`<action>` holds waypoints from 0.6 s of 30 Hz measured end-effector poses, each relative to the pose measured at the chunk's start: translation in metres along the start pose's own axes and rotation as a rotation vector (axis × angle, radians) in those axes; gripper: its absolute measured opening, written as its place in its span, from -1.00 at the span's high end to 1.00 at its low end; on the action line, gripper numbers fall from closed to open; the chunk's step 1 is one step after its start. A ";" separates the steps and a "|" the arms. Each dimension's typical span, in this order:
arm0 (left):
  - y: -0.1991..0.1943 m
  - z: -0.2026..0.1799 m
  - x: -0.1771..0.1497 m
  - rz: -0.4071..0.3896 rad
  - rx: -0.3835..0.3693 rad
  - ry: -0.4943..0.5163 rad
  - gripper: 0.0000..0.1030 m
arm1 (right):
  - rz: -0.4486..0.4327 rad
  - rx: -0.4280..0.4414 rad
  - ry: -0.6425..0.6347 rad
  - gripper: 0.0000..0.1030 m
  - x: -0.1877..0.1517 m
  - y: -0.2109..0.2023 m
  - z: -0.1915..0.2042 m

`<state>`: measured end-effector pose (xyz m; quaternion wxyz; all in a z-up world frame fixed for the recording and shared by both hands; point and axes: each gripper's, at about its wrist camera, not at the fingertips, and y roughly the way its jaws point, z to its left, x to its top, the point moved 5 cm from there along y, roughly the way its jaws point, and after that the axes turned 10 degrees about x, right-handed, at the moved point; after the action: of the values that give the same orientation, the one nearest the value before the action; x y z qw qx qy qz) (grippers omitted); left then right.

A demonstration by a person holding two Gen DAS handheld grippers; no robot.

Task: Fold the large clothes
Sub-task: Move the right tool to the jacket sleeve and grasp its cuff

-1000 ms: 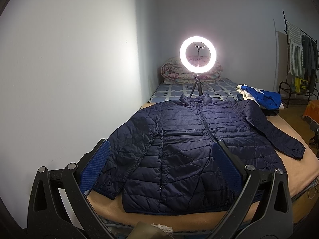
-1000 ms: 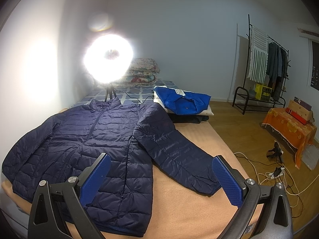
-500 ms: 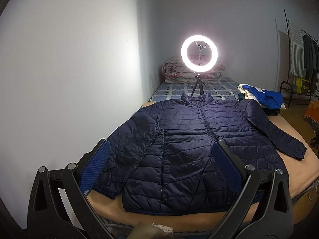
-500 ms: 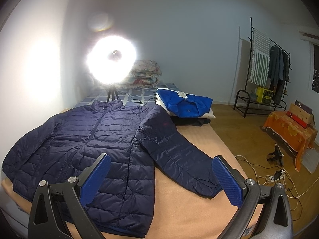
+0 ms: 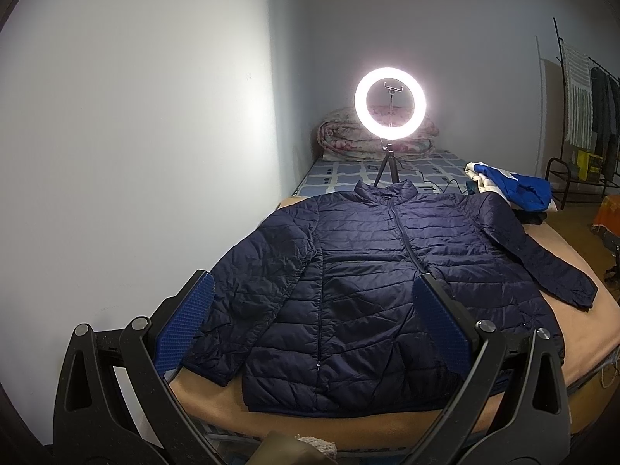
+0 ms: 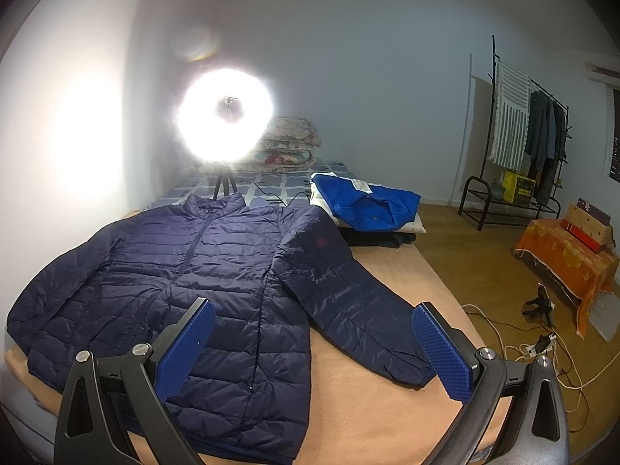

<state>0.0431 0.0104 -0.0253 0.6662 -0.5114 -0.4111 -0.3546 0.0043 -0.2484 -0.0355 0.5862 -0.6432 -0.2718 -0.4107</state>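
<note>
Tan bed (image 5: pixel 589 333); navy jacket (image 5: pixel 372 271) flat beyond spread, empty fingers (image 5: pixel 190 325).

Two wrist views from the bed's (image 5: pixel 573 352) foot, facing its head, sharing the jacket (image 5: pixel 372 279).

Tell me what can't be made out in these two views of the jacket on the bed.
- Ring light: right wrist view, glare washes out its ring and holder.
- Navy jacket hem: left wrist view, right corner hidden behind the left claw.
- Dark clothes: right wrist view, mostly covered by the blue garment.
- Clothes rack: left wrist view, cut by the edge.
</note>
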 end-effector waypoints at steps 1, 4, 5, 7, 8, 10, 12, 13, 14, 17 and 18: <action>0.000 0.001 -0.001 0.001 0.001 0.000 -1.00 | 0.001 0.005 -0.002 -0.99 0.001 0.000 0.002; 0.001 0.003 -0.003 0.009 0.003 -0.001 -1.00 | 0.000 0.020 -0.015 -0.99 0.004 0.002 0.012; 0.001 0.004 -0.003 0.008 0.006 0.000 -1.00 | 0.002 0.025 -0.022 -0.99 0.005 0.004 0.015; 0.000 0.006 -0.004 0.005 0.015 0.004 -1.00 | 0.005 0.047 -0.031 -0.99 0.007 0.007 0.024; 0.001 0.007 -0.004 0.006 0.018 0.005 -1.00 | 0.005 0.057 -0.033 -0.99 0.008 0.008 0.028; 0.002 0.010 -0.006 0.013 0.021 0.003 -1.00 | 0.001 0.077 -0.040 -0.99 0.010 0.011 0.036; 0.004 0.013 -0.008 0.021 0.025 -0.001 -1.00 | -0.004 0.091 -0.060 -0.99 0.013 0.014 0.048; 0.005 0.016 -0.008 0.023 0.027 -0.002 -1.00 | -0.007 0.096 -0.069 -0.99 0.014 0.015 0.053; 0.006 0.018 -0.009 0.025 0.031 -0.005 -1.00 | -0.012 0.105 -0.084 -0.99 0.016 0.016 0.061; 0.009 0.027 -0.012 0.034 0.046 -0.014 -1.00 | -0.025 0.139 -0.115 -0.99 0.021 0.021 0.079; 0.010 0.030 -0.014 0.037 0.053 -0.017 -1.00 | -0.029 0.155 -0.122 -0.99 0.022 0.022 0.085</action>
<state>0.0412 0.0429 -0.0376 0.6823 -0.5043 -0.4165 -0.3267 0.0519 -0.1718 -0.0262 0.6105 -0.6157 -0.3475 -0.3569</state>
